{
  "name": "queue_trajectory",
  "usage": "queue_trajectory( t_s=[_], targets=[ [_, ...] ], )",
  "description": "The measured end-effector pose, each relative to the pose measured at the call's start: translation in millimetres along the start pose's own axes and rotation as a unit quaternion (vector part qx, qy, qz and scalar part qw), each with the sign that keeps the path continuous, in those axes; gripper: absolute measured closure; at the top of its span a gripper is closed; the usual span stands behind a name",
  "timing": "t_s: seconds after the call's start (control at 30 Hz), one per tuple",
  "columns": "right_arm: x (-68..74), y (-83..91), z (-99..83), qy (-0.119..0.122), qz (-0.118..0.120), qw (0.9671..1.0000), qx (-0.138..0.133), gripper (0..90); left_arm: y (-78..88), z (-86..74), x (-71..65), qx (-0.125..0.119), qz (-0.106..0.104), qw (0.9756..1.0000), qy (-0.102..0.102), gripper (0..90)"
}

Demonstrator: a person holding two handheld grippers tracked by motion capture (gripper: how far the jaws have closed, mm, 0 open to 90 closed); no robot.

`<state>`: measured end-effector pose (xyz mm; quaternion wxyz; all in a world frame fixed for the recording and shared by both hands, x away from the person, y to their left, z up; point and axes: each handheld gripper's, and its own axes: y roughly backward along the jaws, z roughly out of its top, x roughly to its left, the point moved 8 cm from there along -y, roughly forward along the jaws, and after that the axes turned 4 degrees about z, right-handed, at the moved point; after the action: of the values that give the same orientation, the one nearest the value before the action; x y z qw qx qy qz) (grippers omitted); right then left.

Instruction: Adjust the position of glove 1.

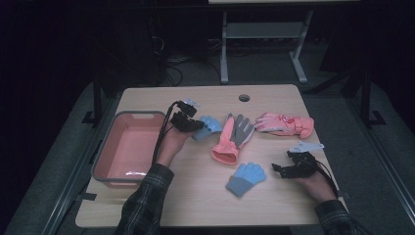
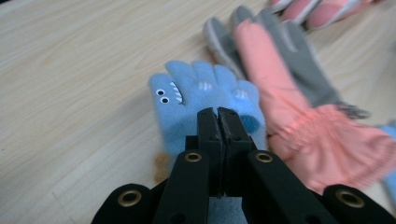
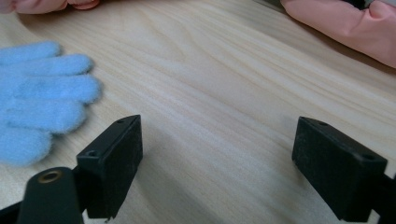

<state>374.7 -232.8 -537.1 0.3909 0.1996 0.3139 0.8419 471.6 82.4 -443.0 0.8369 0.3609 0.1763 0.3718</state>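
A small blue glove with a shark face [image 2: 196,93] hangs from my left gripper [image 2: 218,114], whose jaws are pressed together on its cuff end. In the high view that left gripper [image 1: 198,125] sits just right of the tub, with the blue glove [image 1: 211,125] sticking out past it. Its mate, a plain-side blue glove [image 1: 246,177], lies at the front centre of the table. My right gripper [image 1: 280,169] rests to the right of it, open, and the right gripper [image 3: 217,154] has only bare wood between its jaws, with the blue glove [image 3: 42,93] at the left.
A pink and grey glove [image 1: 232,137] lies beside the held one, palm up. A second pink glove [image 1: 284,124] lies to its right. A salmon tub with a grey rim [image 1: 105,147] stands at the table's left. A cable hole [image 1: 244,97] is at the far edge.
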Motion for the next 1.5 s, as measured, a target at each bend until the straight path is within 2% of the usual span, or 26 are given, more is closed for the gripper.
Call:
queue_trajectory(
  t_s=[0.1,0.23,0.33,0.43,0.5,0.6,0.73,0.87,1.07,1.27,1.33,1.37,1.5],
  targets=[
    [0.9,2.9,1.2,-0.003,0.009,1.0,-0.002,30.3,11.2,0.2,-5.7,-0.012,-0.012,0.9999,0.005,88.8],
    [4.2,9.2,5.0,0.001,0.029,0.9996,-0.005,56.0,21.9,-4.3,-12.9,-0.02,-0.028,0.9994,0.004,88.8],
    [14.7,13.8,9.9,0.009,0.059,0.9981,-0.015,76.1,26.9,-8.9,-17.9,-0.027,-0.04,0.9988,0.008,88.8],
    [31.8,15.8,14.8,0.019,0.096,0.995,-0.017,88.7,31.7,-13.9,-22.3,-0.028,-0.045,0.9986,0.005,88.8],
    [45.2,15.4,17.8,0.032,0.119,0.9923,-0.015,89.9,34.8,-16.0,-25.4,-0.031,-0.052,0.9981,0.006,88.9],
    [61.3,11.2,18.6,0.057,0.136,0.989,-0.006,89.9,39.4,-19.3,-29.7,-0.036,-0.059,0.9976,0.001,88.8],
    [79.8,1.5,14.5,0.07,0.159,0.9845,0.019,89.9,43.5,-24.0,-35.7,-0.037,-0.066,0.9972,-0.006,88.9],
    [93.0,-5.7,10.2,0.077,0.176,0.9806,0.038,89.9,46.4,-28.6,-40.6,-0.04,-0.069,0.9968,-0.011,88.8],
    [111.8,-8.8,11.1,0.085,0.191,0.977,0.045,89.9,51.3,-34.5,-48.6,-0.043,-0.08,0.9957,-0.015,88.9],
    [127.1,-11.4,11.8,0.094,0.203,0.9734,0.048,89.8,57.0,-42.4,-58.9,-0.041,-0.09,0.9947,-0.027,88.9],
    [127.2,-10.6,14.0,0.099,0.201,0.9737,0.041,88.6,58.2,-45.2,-63.1,-0.042,-0.098,0.9938,-0.03,88.9],
    [124.8,-8.9,16.1,0.094,0.198,0.9751,0.034,87.1,58.6,-46.2,-65.7,-0.043,-0.102,0.9933,-0.031,88.9],
    [102.1,-3.0,20.7,0.072,0.165,0.9836,0.008,72.1,57.3,-50.6,-77.5,-0.041,-0.119,0.9912,-0.041,88.9]
  ],
)
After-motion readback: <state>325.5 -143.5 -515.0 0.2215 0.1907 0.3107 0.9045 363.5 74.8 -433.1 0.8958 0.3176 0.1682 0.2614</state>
